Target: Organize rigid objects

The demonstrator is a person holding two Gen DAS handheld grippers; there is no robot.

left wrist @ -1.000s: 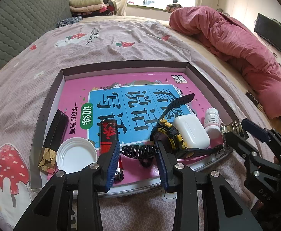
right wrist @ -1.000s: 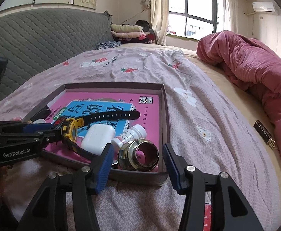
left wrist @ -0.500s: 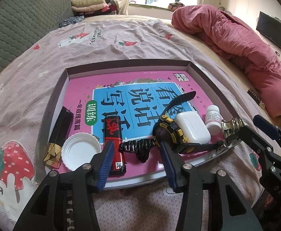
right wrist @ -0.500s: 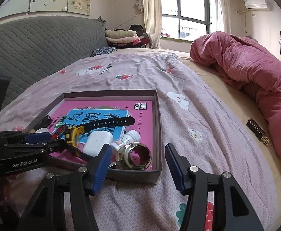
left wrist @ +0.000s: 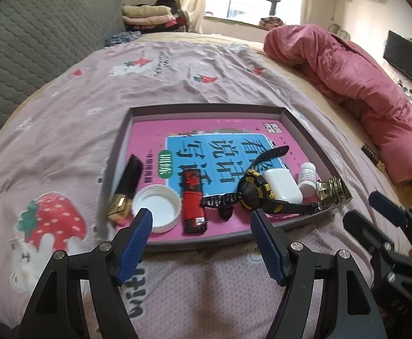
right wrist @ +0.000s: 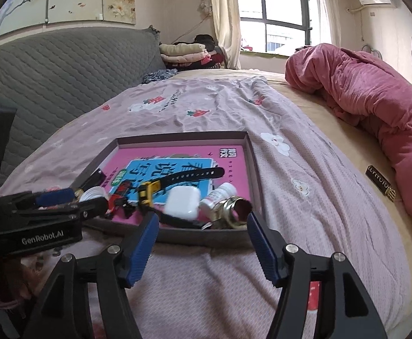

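Both tools, left (left wrist: pixel 201 243) and right (right wrist: pixel 203 243), have backed off the tray (left wrist: pixel 206 108), wide open, empty; sorting probably finished.

— What do the tools look like?

— The left gripper (left wrist: pixel 201 227) has black angular arms with triangular cut-outs, and its fingers (left wrist: pixel 133 244) carry ribbed blue pads. Round silver screws sit at the joints.

— And the other one?

— The right gripper (right wrist: pixel 203 230) is the same build: black frame, blue ribbed pads, silver screws. From its camera, the left tool's black side shows white lettering, "GenRobot.AI" (the blue pad shows there too).
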